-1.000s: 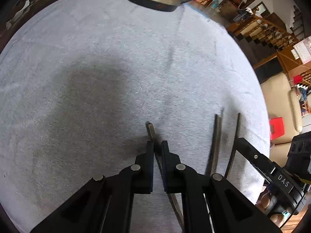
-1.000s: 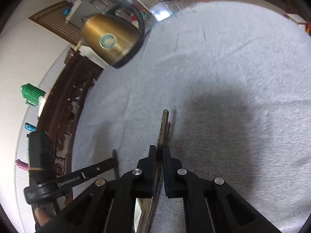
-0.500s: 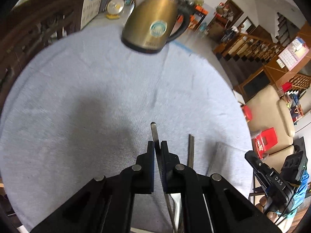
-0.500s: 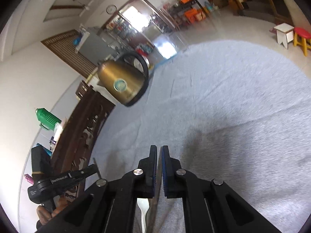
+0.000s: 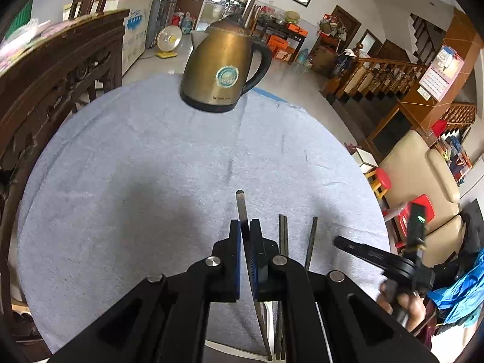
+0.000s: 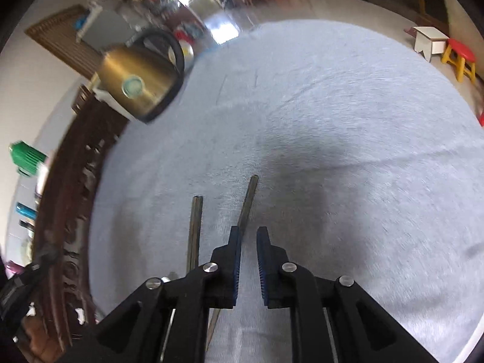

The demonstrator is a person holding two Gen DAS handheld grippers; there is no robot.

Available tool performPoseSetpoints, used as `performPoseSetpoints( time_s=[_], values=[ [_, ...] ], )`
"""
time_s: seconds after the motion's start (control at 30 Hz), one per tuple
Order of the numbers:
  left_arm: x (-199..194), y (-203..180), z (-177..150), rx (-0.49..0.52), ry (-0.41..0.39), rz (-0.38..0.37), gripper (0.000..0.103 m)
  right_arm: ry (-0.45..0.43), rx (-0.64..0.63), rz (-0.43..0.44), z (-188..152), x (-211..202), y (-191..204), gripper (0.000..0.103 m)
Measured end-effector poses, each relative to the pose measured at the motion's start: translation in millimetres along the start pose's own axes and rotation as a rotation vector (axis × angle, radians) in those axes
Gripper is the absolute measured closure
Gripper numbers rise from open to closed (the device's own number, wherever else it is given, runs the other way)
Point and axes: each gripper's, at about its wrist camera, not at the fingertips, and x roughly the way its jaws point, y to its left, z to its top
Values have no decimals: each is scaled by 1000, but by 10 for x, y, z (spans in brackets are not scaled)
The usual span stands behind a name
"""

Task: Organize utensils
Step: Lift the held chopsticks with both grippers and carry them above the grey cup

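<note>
My left gripper [image 5: 245, 227] is shut on the flat handle of a metal utensil [image 5: 240, 204], held above the grey cloth [image 5: 121, 181]; its lower end is hidden under the fingers. Just right of it, thin metal sticks [image 5: 282, 233] and one more stick [image 5: 311, 239] lie on the cloth. My right gripper [image 6: 248, 242] is opening, with nothing between its pads. A metal handle [image 6: 249, 196] lies on the cloth [image 6: 332, 121] and runs under the left finger [image 6: 234, 251]. A second metal stick [image 6: 195, 227] lies to its left. A hand holds the right gripper [image 5: 357, 246] at the table's right edge.
A brass kettle [image 5: 224, 66] [image 6: 139, 84] stands at the far edge of the round table. Dark carved wooden furniture [image 5: 45, 84] runs along the left. A beige sofa [image 5: 417, 175] and a red stool [image 5: 382, 178] stand beyond the right edge.
My left gripper has risen and tilted up with its utensil, bringing the kettle fully into view. The right gripper's jaws have parted, and the handle they held now lies on the cloth.
</note>
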Motion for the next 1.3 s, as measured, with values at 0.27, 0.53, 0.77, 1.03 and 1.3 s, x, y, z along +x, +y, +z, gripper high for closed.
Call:
performPoseSetpoints(
  time_s=[0.27,0.53,0.77,1.03,1.3],
  values=[
    [-276,-177,28,78,-75,-25,98,75,-83,-186,244,414,255,65],
    [-547,-265,-52,125,-141,-14,98,60,-147,-266,212,464,318,94],
    [-843,-249,-184,124,-196,14,98,-163,-163,-155,-82,-320,206,95],
    [-1309,-293,-407,112,-279,44,98,-475,-204,-119,-662,-1464,270,95],
    [-1716,-386,-705,104,-347,60,98,-724,-252,-115,-1342,-2344,468,95]
  ],
)
